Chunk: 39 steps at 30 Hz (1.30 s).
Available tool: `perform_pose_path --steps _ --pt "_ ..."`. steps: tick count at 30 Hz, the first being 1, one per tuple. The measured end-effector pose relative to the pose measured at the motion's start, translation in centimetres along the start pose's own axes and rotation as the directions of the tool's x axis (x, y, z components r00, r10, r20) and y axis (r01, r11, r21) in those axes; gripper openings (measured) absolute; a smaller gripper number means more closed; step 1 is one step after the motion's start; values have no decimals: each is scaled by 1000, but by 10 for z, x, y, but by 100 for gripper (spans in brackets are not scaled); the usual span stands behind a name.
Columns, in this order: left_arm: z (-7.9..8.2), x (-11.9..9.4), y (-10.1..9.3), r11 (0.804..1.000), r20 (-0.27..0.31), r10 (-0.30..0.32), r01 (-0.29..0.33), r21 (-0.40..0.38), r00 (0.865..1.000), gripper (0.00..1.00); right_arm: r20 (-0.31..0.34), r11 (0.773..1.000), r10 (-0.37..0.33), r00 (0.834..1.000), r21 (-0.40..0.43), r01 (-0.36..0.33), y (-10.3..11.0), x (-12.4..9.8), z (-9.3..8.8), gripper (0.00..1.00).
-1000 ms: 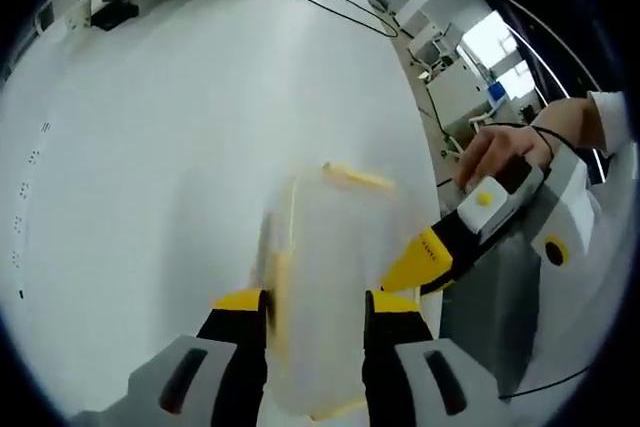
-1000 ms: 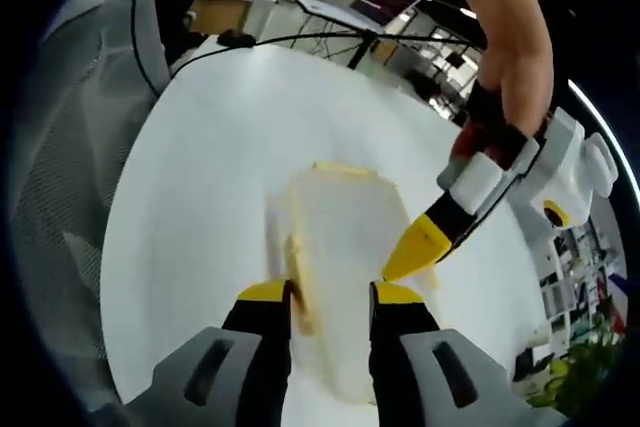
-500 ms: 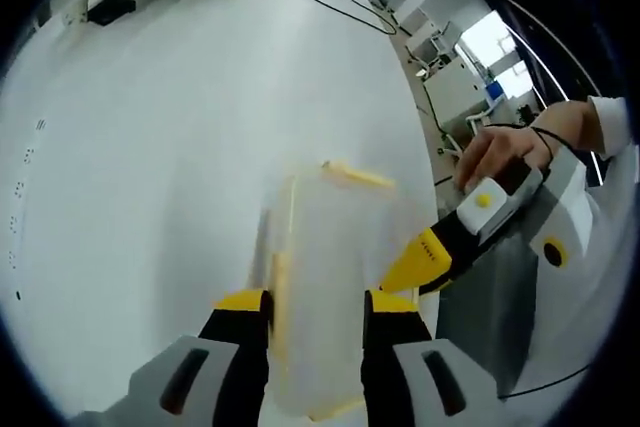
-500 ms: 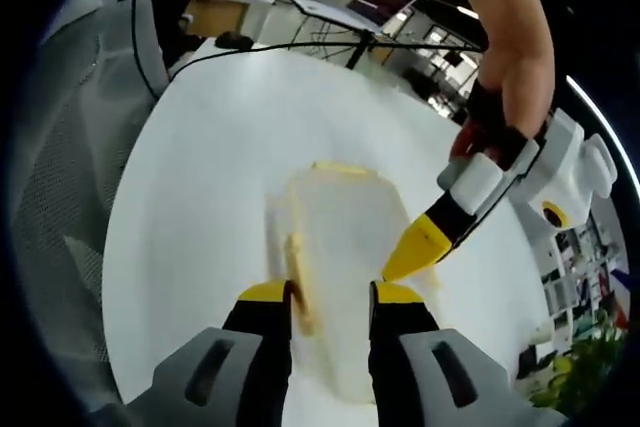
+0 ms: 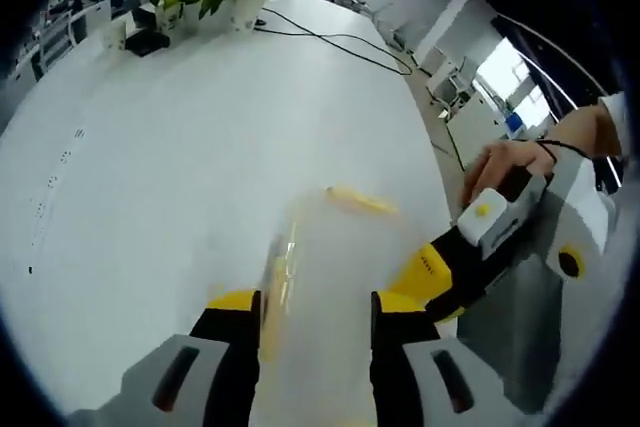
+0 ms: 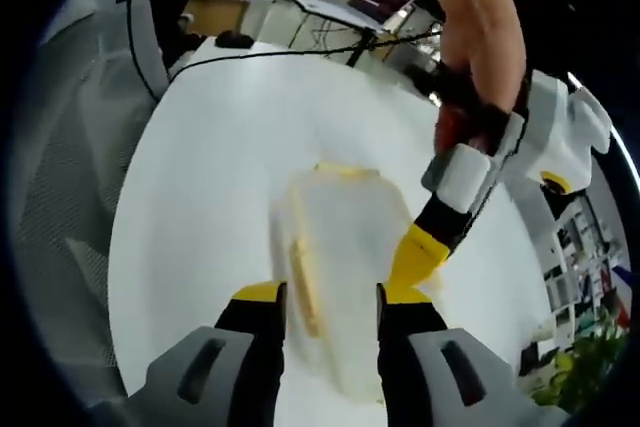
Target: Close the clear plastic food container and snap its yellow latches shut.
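Your left claw (image 5: 312, 309) has two black jaws capped in yellow at the tips, set in light grey housings, each with a dark oval slot. Your right claw (image 6: 328, 303) is built the same way: yellow tips, black jaws, grey housings with oval slots. Seen from the left gripper view, that right tool carries a white block with a round yellow button, and your hand (image 5: 503, 159) on it wears a thin dark wristband below a white sleeve (image 5: 613, 113).

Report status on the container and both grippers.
Left gripper and right gripper: jaws straddle the clear container from opposite ends, grip unclear. One yellow latch on far edge, state unclear. White table around it.
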<state>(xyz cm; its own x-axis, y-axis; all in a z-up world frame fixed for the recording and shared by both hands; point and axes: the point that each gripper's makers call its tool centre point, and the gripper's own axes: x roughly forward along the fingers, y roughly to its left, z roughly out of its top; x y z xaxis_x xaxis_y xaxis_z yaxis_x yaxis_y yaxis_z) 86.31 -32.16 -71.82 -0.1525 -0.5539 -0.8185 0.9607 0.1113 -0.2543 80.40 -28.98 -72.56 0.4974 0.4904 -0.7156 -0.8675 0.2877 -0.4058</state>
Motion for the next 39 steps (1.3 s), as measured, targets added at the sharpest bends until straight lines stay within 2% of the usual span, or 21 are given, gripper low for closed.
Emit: perform_pose_path --steps 2,4,7,8,9,11,13,14,16,19,20,22,23,25,26,28,32,35,37,38,39 --pt "2 -5 1 999 56 37 -38 16 998 38 -13 1000 3 1000 3 -3 1 -1 -1 34" --pt "2 -11 3 997 107 76 -74 -18 991 39 -25 1000 -3 1000 18 3 0 -3 -2 35" --pt "1 -21 7 991 169 130 -125 -41 977 39 -40 999 -14 999 41 15 -1 -7 -4 35" --pt "2 -26 6 990 203 142 -133 -55 969 39 -40 998 -24 999 58 26 -2 -9 -4 36" --pt "1 -27 5 990 211 140 -131 -58 967 40 -41 997 -28 999 67 30 -3 -10 -5 36" --pt "0 -38 3 985 254 172 -163 -56 952 40 -43 993 -47 998 106 52 -5 -15 -6 36" --pt "0 -47 1 978 307 206 -190 -83 929 41 -46 990 -67 997 121 72 -8 -19 -8 37" --pt "-1 -53 1 972 336 232 -208 -104 913 41 -46 988 -73 996 131 78 -8 -20 -8 37" --pt "-8 -59 -2 965 360 259 -228 -127 896 41 -46 981 -79 996 174 86 -9 -23 -9 38" --pt "-16 -64 -7 956 377 290 -255 -141 879 41 -52 976 -94 994 192 102 -11 -27 -12 40" --pt "-19 -68 -7 948 394 318 -275 -163 862 42 -53 974 -98 994 200 107 -12 -29 -12 40" --pt "-21 -73 -10 938 421 342 -284 -196 840 43 -51 968 -107 993 223 116 -14 -32 -14 43" --pt "-22 -77 -11 929 440 368 -304 -212 819 43 -52 966 -109 993 231 118 -14 -33 -15 44" --pt "-26 -83 -14 913 467 407 -329 -242 785 46 -53 960 -117 992 249 127 -15 -35 -18 45" --pt "-28 -85 -17 909 473 416 -333 -251 777 47 -53 957 -122 991 257 131 -16 -36 -19 46" --pt "-32 -87 -22 894 491 448 -360 -268 747 47 -53 945 -131 990 296 141 -17 -37 -23 46" --pt "-46 -81 -29 879 481 477 -380 -290 736 48 -51 924 -154 987 346 162 -19 -41 -31 47" --pt "-57 -78 -31 849 474 525 -393 -354 707 49 -55 912 -166 985 371 174 -20 -42 -37 49" --pt "-63 -75 -30 839 471 539 -395 -375 698 53 -56 903 -163 985 394 172 -19 -41 -41 51" --pt "-68 -72 -31 825 461 559 -411 -388 689 54 -55 898 -163 985 406 172 -19 -41 -43 51" --pt "-71 -70 -31 820 458 567 -418 -390 685 55 -56 896 -162 985 411 171 -19 -40 -45 51"
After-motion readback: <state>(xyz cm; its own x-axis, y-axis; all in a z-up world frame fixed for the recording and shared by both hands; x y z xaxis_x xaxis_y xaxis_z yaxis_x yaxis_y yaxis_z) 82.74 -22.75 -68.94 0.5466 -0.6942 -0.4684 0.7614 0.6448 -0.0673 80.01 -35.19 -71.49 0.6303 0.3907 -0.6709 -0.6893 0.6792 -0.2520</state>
